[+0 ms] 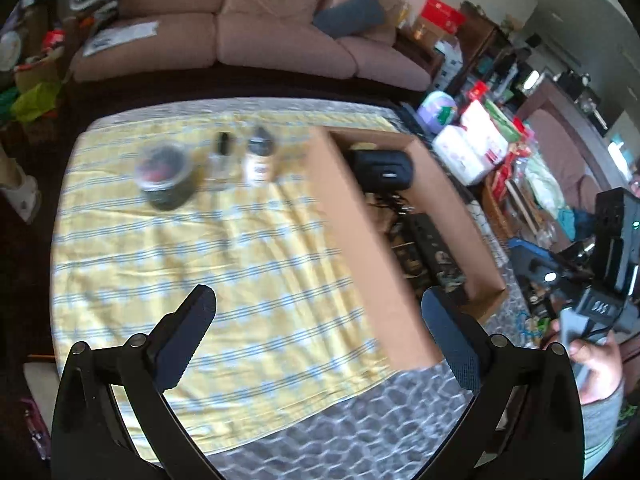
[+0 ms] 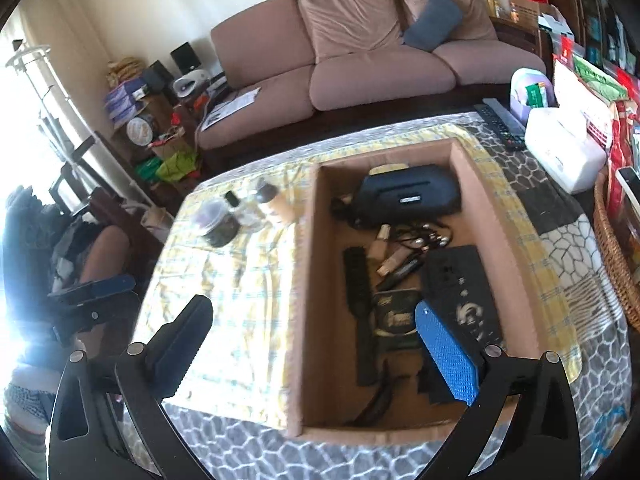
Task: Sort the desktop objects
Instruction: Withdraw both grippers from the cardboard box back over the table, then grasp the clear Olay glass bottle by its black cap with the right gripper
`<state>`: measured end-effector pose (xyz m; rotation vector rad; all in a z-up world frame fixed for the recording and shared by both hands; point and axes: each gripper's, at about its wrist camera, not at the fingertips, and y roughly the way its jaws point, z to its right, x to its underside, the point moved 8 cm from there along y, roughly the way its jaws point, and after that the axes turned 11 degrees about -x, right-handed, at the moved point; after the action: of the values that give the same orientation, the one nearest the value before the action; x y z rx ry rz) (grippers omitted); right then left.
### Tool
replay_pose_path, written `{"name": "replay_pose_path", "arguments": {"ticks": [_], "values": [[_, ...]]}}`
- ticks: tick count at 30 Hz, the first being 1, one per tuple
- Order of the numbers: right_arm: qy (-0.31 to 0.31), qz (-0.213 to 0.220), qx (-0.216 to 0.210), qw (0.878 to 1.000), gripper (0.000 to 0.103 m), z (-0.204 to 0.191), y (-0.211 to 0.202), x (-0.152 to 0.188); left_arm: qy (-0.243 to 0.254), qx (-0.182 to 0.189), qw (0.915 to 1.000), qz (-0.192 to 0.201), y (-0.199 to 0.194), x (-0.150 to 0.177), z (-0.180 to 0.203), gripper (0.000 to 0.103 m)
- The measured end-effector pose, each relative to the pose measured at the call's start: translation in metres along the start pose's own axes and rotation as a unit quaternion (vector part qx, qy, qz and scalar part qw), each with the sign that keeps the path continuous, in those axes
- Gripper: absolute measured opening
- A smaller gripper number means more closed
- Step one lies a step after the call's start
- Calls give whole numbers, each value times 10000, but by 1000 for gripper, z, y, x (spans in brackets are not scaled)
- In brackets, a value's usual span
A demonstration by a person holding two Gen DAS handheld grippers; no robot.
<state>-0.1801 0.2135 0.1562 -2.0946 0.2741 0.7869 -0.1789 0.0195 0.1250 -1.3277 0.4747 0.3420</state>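
Yellow striped cloth (image 1: pixel 224 248) covers the table (image 1: pixel 360 432), and on it stands one open cardboard box (image 2: pixel 308 280) with three small containers just beside its left wall: a dark lidded jar (image 1: pixel 166 174), a clear bottle with a black cap (image 1: pixel 222 158) and a white-labelled bottle with a dark cap (image 1: pixel 260 158), all blurred. Both sets of tongs are spread wide and hold nothing: the left tongs (image 1: pixel 320 340) hang over the cloth near the box's near corner, the right tongs (image 2: pixel 316 348) over the box's near end. The right wrist view looks straight down into the box and shows one black zip case (image 2: pixel 408 196) at the far end, one black comb (image 2: pixel 360 300), two beige tubes (image 2: pixel 384 250), a tangle of black cord (image 2: pixel 420 240) and a flat black slab (image 2: pixel 460 284); from the left wrist view only the case and a dark jumble are clear. The left view alone shows the person's right hand (image 1: pixel 596 364) on its handle. One pink sofa (image 2: pixel 360 48) stands behind.
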Motion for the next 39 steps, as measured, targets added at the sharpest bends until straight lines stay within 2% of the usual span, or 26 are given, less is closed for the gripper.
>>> {"name": "replay_pose_path", "arguments": {"ticks": [5,11,14,21,26,31,33,35,39], "values": [[-160,-81,-153,9997,103,-32,13,10,-94,-396,9991,121,-14,22,-69,103],[-363,-136,-436,9983,103,-73,49,22,-544,-454,9973,178,-8,42,-134,103],[-543,-177,-591,9966,103,-96,73,30,-677,-459,9965,198,3,47,-152,103],[-989,-294,-701,9922,103,-128,135,42,-800,-509,9953,178,39,52,-179,103],[-822,-193,-797,9932,103,-119,170,41,-930,-456,9945,177,66,49,-188,103],[-675,138,-729,9950,102,-105,192,16,-1129,-339,9928,206,88,46,-191,103],[-742,211,-712,9945,95,-105,201,-1,-1154,-318,9926,222,97,43,-190,103],[-818,269,-672,9940,77,-104,209,-17,-1089,-322,9932,244,102,38,-187,103],[-915,446,-512,9935,72,-99,228,-53,-672,-457,9954,514,104,14,-174,103]]}}
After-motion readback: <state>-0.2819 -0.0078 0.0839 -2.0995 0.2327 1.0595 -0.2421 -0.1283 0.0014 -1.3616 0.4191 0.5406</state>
